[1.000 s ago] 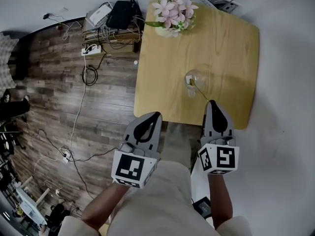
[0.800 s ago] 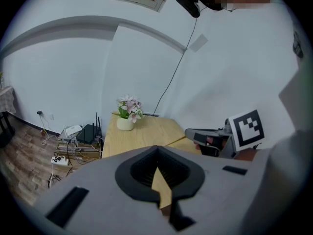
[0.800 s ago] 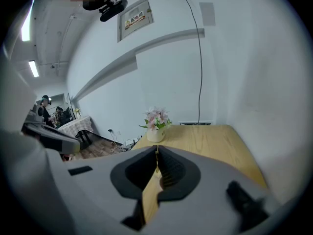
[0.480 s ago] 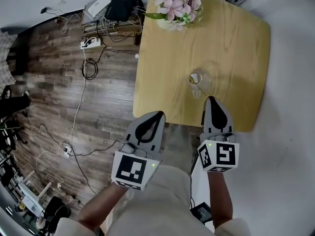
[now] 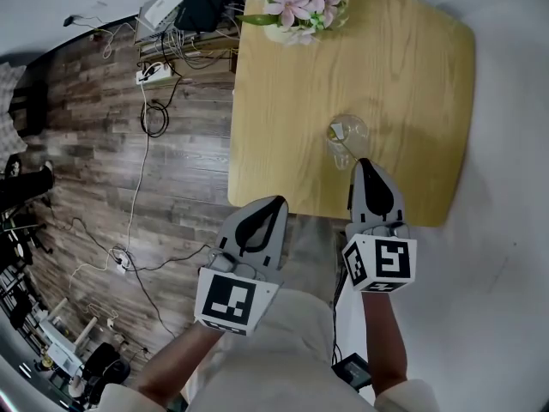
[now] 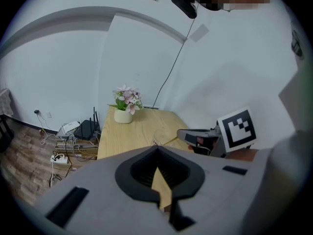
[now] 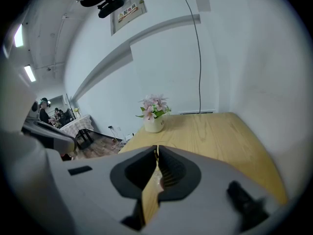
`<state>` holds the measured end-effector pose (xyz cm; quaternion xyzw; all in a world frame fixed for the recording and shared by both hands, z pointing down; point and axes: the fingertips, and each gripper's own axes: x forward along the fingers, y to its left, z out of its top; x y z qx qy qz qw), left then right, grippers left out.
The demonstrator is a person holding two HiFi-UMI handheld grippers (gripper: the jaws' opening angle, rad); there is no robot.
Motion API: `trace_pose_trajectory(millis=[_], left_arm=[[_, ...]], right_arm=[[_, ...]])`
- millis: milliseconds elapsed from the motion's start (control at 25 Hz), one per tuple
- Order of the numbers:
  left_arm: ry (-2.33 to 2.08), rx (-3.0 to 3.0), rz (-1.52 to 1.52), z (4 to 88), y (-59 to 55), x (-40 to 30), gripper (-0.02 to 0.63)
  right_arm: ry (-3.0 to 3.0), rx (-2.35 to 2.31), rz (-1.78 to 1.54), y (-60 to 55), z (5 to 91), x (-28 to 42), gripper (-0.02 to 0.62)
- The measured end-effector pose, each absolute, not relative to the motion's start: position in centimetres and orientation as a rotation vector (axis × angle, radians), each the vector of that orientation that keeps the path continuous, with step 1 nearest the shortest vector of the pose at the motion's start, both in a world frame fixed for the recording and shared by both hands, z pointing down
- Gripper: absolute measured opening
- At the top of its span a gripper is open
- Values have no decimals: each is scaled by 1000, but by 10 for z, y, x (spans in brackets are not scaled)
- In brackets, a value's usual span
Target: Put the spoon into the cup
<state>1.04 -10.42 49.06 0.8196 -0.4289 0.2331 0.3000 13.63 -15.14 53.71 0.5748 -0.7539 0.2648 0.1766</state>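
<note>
**Head view.** The glass cup (image 5: 346,132) stands on the wooden surface (image 5: 412,75), toward its near edge. The spoon (image 5: 351,156) has its bowl end inside the cup. Its thin handle leans out over the rim toward me and ends at the tip of the right tongs (image 5: 364,165). The right tongs are closed, and I judge them clamped on the end of the handle. On that reading the insertion is mostly done. What is left is to let the spoon settle against the rim, release it and withdraw. The left tongs (image 5: 274,201) are closed on nothing. They hang just off the near edge of the surface, above the floor and apart from the cup. The vase of flowers (image 5: 296,11) at the far edge plays no part.

**Left gripper view.** The tips of the left tongs meet with nothing between them. Only the wood shows through the hollow behind the tips. Beyond them, the handle runs as a fine line from the cup to the tip of the right tongs. The cup is small and nearly transparent here, so I cannot read how deep the bowl sits.

**Right gripper view.** The right tongs are together. They cover the cup and most of the spoon. A pale patch in the slit may be the cup, but I cannot confirm it. No view shows pad contact on the handle directly.
</note>
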Motion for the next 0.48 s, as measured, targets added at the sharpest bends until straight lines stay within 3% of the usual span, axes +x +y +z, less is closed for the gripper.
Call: trace_pose_trajectory(millis=[480], left_arm=[[-1128, 2206, 612, 484, -97, 13, 11]], right_arm=[[-2075, 1615, 693, -142, 541, 141, 52]])
